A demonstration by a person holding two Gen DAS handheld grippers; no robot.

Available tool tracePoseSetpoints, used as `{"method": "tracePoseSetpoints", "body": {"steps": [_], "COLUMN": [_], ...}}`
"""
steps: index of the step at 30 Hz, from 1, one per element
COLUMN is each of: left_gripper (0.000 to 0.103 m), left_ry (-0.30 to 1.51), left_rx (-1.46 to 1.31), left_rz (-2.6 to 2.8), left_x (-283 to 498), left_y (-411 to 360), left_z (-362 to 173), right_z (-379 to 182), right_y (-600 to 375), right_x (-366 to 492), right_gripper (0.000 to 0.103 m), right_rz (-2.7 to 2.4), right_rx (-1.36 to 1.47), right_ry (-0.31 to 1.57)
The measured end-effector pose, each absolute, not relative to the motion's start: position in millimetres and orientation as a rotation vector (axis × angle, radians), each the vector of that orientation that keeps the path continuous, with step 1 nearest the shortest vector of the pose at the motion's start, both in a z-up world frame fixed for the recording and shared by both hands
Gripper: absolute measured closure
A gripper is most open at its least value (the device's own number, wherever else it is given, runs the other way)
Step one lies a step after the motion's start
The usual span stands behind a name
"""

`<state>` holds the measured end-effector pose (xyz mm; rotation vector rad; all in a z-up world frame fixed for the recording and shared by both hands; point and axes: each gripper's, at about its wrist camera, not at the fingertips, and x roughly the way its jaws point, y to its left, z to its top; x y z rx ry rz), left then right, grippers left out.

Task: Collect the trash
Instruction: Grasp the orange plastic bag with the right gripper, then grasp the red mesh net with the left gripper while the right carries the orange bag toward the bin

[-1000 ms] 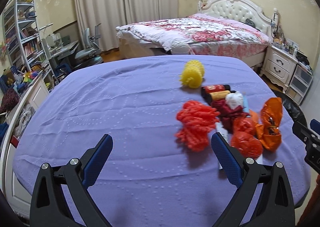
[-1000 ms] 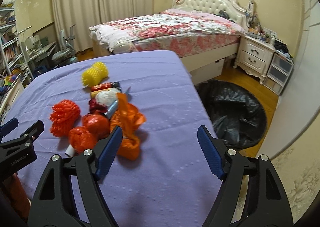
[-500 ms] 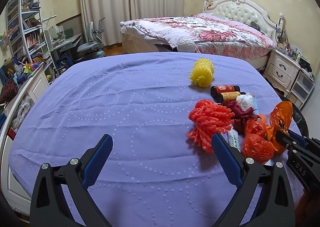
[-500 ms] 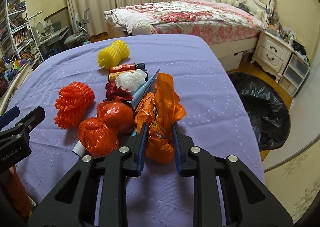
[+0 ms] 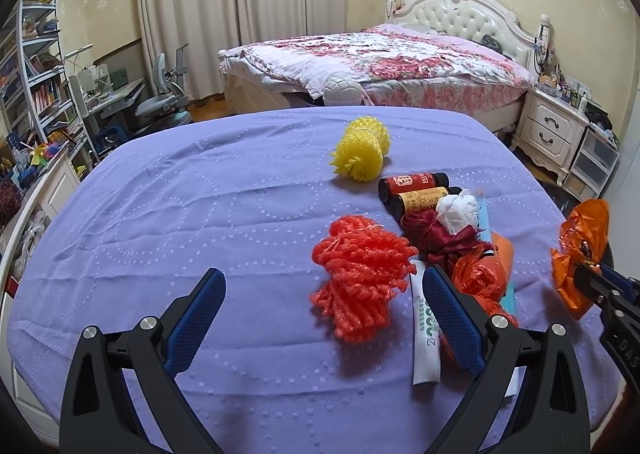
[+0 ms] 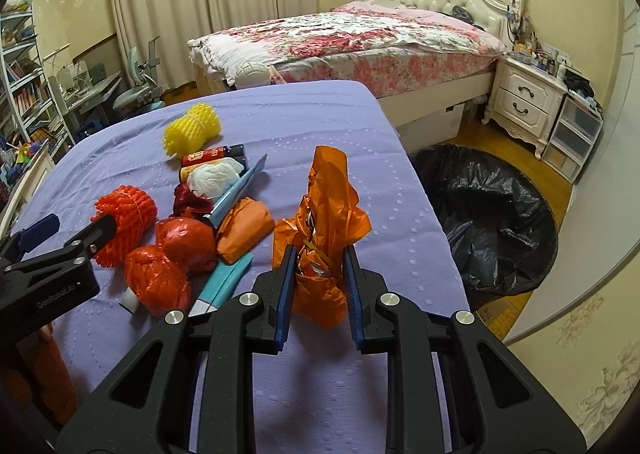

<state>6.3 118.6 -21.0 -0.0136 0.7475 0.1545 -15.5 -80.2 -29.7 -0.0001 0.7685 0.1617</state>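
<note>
My R tongs (image 6: 318, 274) were clamped on the orange plastic bag (image 6: 320, 221), held just above the bench (image 6: 360, 125). My L tongs (image 5: 320, 318) stood wide apart, w/ nothing gripped, near the red foam net (image 5: 362, 278). Black bin bag (image 6: 492, 221) sat on floor beside bench.

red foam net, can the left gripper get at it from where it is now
Probably yes: the left gripper is open, the red foam net lies just ahead between its fingers, and nothing covers it.
</note>
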Motion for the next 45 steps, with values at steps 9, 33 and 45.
{"method": "tracePoseSetpoints", "body": {"steps": [9, 33, 45], "left_gripper": [0.052, 0.069, 0.069], "left_ry": [0.833, 0.638, 0.634], "left_rx": [-0.044, -0.021, 0.03], "left_rz": [0.082, -0.101, -0.225], "left_x": [21.4, 23.5, 71.5], "left_y": [118.7, 53.5, -44.7], "left_z": [-41.0, 28.1, 22.5], "right_z": [-35.5, -7.9, -20.4], "right_y": [-91.0, -157.3, -219.3], "right_x": [-14.6, 11.4, 46.4], "right_gripper": [0.08, 0.081, 0.08], "right_rz": [0.163, -0.013, -0.14], "right_rx": [0.025, 0.028, 0.057], "right_ry": [0.771, 0.653, 0.679]}}
